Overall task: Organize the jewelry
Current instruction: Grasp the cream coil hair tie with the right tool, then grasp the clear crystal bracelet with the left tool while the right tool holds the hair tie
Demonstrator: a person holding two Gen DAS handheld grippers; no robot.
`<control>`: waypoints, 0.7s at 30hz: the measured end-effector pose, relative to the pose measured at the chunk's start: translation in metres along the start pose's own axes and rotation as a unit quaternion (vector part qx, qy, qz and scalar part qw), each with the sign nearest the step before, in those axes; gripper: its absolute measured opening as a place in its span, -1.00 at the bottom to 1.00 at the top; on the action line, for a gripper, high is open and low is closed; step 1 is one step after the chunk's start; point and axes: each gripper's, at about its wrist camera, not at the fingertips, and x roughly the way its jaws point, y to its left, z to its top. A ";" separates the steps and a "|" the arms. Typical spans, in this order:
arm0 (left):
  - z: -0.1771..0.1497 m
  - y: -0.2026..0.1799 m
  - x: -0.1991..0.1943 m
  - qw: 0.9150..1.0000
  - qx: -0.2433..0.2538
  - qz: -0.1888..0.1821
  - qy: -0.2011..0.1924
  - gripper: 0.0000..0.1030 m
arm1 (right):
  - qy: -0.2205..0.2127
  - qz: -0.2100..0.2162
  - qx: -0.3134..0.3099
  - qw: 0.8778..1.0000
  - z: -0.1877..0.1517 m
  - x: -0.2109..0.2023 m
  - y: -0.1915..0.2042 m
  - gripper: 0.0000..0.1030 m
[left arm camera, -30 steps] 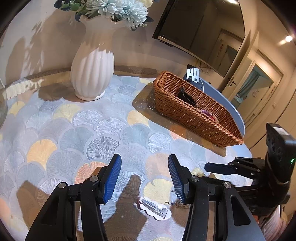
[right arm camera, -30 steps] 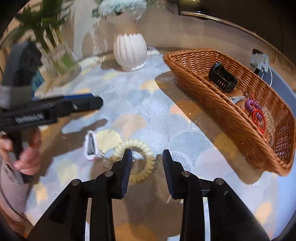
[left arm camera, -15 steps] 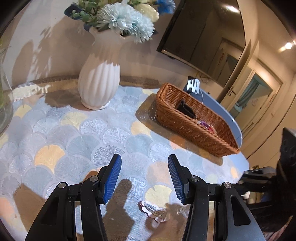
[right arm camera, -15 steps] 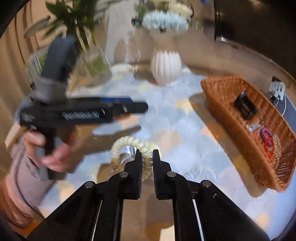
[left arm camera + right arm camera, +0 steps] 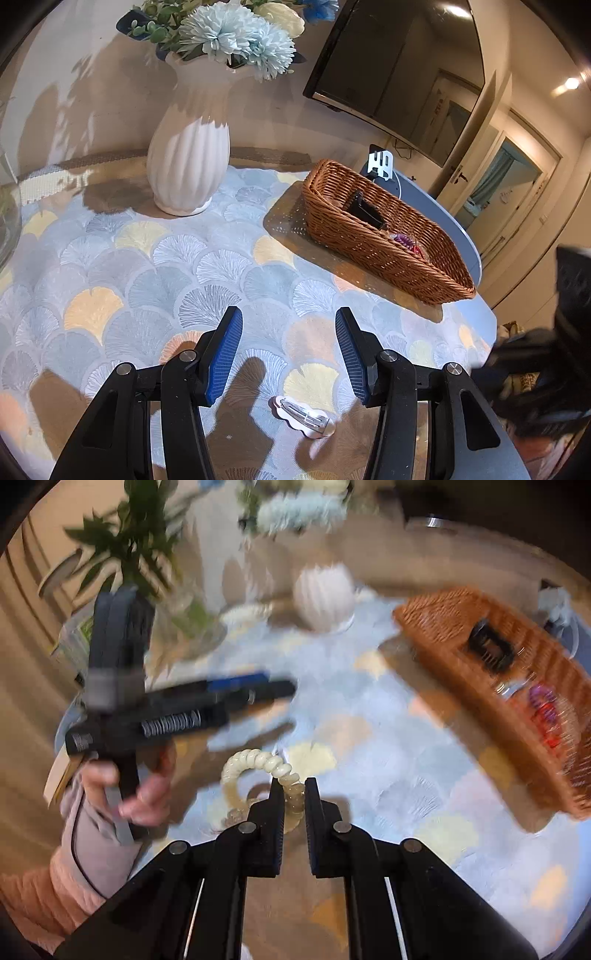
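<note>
Right gripper: jaws narrow, clamped on a cream spiral bracelet; the coil arcs up and to the left of the fingertips, lifted off the tabletop; this view is motion-blurred
Left gripper: jaws wide apart with blue pads, holding nothing; it hovers above the tabletop; in the right wrist view it shows at the left, gripped by the left hand
Hair clip: silver, on a pale scalloped card; lies flat on the tabletop just below and between the left jaws, touching neither
Wicker basket: stands at the far right of the tabletop, well apart from both grippers; it holds a black watch near the middle and purple and red hair ties toward the near end
White vase: ribbed, upright at the back of the tabletop with pale blue flowers; left of the basket
Tabletop cover: fan-pattern cloth in blue, yellow and peach
</note>
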 end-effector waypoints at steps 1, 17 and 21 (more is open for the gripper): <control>0.000 0.000 0.000 1.000 -0.001 0.000 0.001 0.05 | -0.003 -0.047 -0.005 0.999 0.002 -0.001 -0.002 -0.77; -0.008 -0.012 0.014 0.999 0.024 -0.024 0.030 0.05 | -0.022 -0.088 0.041 0.995 -0.011 -0.030 -0.023 -0.77; -0.014 -0.020 0.025 0.997 0.031 -0.036 0.056 0.04 | -0.003 -0.145 0.068 0.987 -0.021 -0.024 -0.052 -0.77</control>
